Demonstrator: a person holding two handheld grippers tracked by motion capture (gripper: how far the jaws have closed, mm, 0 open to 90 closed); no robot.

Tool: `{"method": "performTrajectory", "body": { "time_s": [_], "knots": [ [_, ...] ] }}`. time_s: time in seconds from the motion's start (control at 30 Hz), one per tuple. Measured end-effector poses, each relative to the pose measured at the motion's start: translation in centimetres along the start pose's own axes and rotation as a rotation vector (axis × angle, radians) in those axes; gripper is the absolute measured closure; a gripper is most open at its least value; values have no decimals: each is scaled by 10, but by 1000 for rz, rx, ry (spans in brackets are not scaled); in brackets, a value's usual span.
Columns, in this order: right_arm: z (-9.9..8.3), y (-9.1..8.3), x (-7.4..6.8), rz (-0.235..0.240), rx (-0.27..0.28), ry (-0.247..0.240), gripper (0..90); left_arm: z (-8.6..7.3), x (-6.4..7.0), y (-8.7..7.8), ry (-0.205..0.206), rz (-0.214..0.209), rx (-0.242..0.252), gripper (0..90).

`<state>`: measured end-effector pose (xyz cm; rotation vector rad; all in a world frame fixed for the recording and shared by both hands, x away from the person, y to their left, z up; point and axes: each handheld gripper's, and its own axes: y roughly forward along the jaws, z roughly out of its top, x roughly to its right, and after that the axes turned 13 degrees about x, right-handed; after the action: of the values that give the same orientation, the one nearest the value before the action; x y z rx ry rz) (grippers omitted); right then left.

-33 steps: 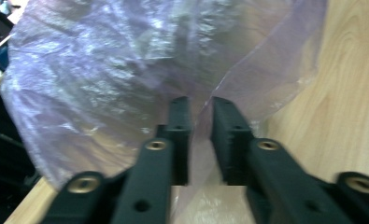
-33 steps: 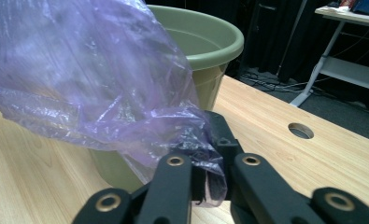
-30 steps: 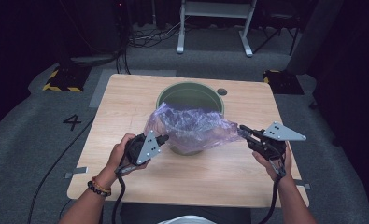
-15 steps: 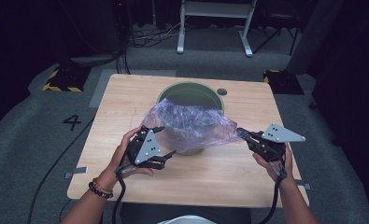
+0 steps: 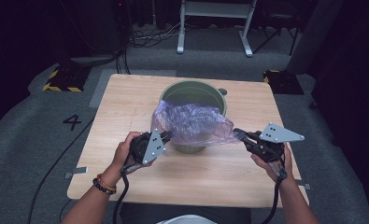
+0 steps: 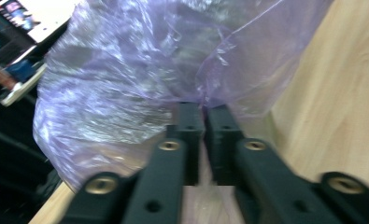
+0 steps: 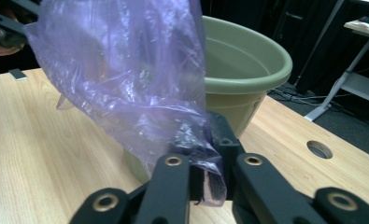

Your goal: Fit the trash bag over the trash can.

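Observation:
A crumpled purple plastic bag (image 5: 191, 123) is stretched over the near side of a green round pot (image 5: 194, 95) on the wooden table (image 5: 126, 102). My left gripper (image 5: 166, 135) is shut on the bag's left edge; up close its jaws pinch the film (image 6: 202, 100). My right gripper (image 5: 236, 133) is shut on the bag's right corner, and the purple film (image 7: 126, 79) drapes over its jaws in front of the pot (image 7: 247, 70). The bag hides the pot's near rim.
A round cable hole (image 5: 222, 92) lies in the table right of the pot, also seen as a hole (image 7: 319, 149) in the right gripper view. A white metal stand (image 5: 215, 25) is on the floor beyond the table. Black cables (image 5: 126, 56) lie at the back left.
My left gripper has moved up and slightly right with the bag edge, lifting the bag higher over the pot's near side. The right gripper has barely moved.

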<state>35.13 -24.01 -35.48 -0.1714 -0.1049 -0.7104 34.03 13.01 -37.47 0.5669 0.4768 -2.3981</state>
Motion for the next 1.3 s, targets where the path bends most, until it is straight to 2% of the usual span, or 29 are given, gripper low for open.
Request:
{"method": "performTrajectory", "body": {
  "time_s": [0.07, 0.13, 0.2, 0.27, 0.3, 0.37, 0.43, 0.57, 0.6, 0.7, 0.8, 0.9, 0.97, 1.0, 1.13, 1.2, 1.23, 1.3],
  "knots": [
    [2, 0, 0, -11, 0, -5, 843, 4, -5, -5, -25, -32, 27, 900],
    [4, 0, 0, -30, 5, -9, 780, 10, -11, -9, -54, -50, 57, 900],
    [7, 2, 0, -84, 18, -21, 625, 16, -18, -13, -93, -69, 79, 900],
    [10, 3, 0, -111, 33, -24, 527, 22, -23, -13, -102, -42, 66, 900],
    [12, 4, 0, -125, 48, -30, 481, 25, -26, -13, -112, -45, 70, 900],
    [15, 4, -4, -138, 77, -54, 437, 29, -33, -12, -141, -43, 73, 900],
    [18, 4, -10, -150, 94, -104, 403, 33, -39, -10, -165, -32, 64, 900],
    [22, -2, -24, -169, 134, -158, 397, 36, -41, -4, -188, -22, 42, 900],
    [22, -4, -27, -168, 152, -158, 407, 36, -41, -2, -185, -22, 36, 900],
    [20, -13, -31, -121, 204, -155, 410, 36, -38, 2, -192, -21, 27, 900],
    [14, -18, -26, -121, 158, -174, 392, 35, -38, 3, -198, -21, 36, 900],
    [5, -24, -12, -110, 117, -132, 340, 35, -38, 4, -196, -14, 33, 900],
    [1, -30, -4, -79, 117, -104, 304, 35, -39, 5, -197, -13, 27, 900],
    [-2, -34, 0, -81, 123, -97, 277, 35, -39, 6, -195, -12, 26, 900],
    [-9, -45, 7, -74, 124, -104, 269, 36, -38, 9, -195, -11, 14, 900],
    [-12, -51, 8, -59, 142, -104, 271, 37, -36, 11, -181, -12, 4, 900],
    [-13, -54, 7, -34, 168, -103, 285, 37, -35, 12, -179, -9, -3, 900],
    [-13, -61, 5, -21, 216, -105, 300, 38, -35, 14, -168, -10, -14, 900]
  ]
}}
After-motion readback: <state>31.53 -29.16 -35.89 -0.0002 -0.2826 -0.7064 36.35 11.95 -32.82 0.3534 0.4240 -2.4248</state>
